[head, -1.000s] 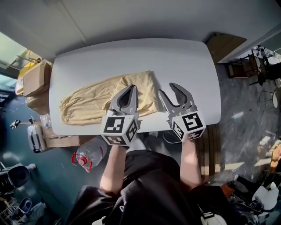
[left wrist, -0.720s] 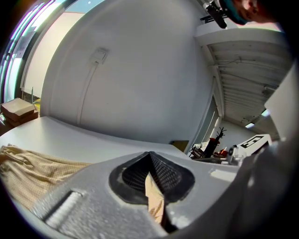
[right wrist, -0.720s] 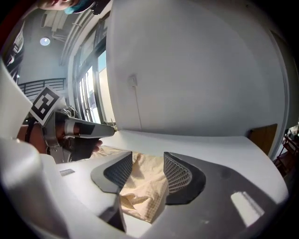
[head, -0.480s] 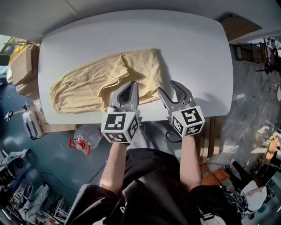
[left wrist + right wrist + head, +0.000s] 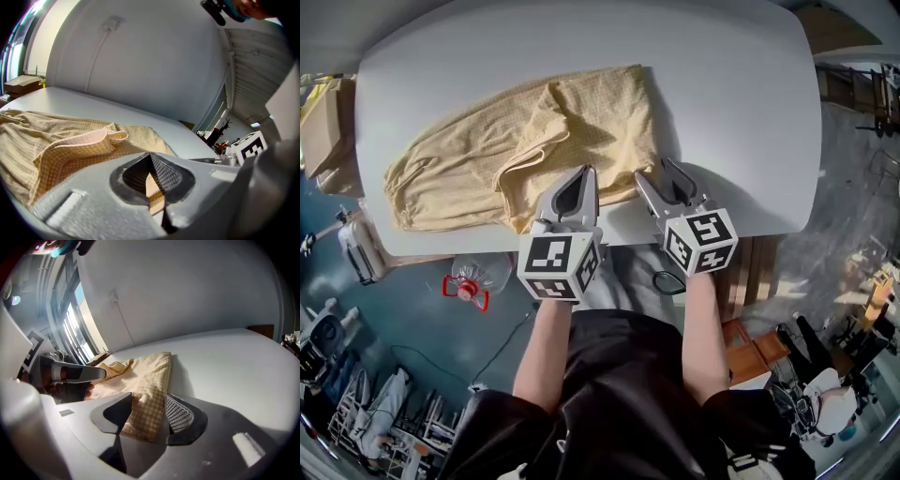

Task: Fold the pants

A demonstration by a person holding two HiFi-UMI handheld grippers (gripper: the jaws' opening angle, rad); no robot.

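Pale grey and bare apart from the garment, the table (image 5: 741,103) fills the upper part of the head view, with a plain white wall behind it in both gripper views. Round it the room is cluttered: cardboard boxes (image 5: 321,127) stand off the left end, a clear water bottle (image 5: 474,279) with a red handle lies on the dark floor below the near edge, and more gear sits to the right. The yellow checked pants (image 5: 581,117) lie flat on the left and middle of the table, the wide waist end to the right and the legs running off to the left, with one leg rumpled and doubled over on top. Both claws sit at the near edge of that waist end, which looks like the start of a fold: the near side has to be taken at two places and carried over. The left claw (image 5: 587,171) has its jaws together and holds nothing; cloth shows only through the thin slit below its tips. The right claw (image 5: 655,172) has just been opening its jaws; they stand wide apart over the near right corner of the pants, which lies between them, the pads not pressing on it.
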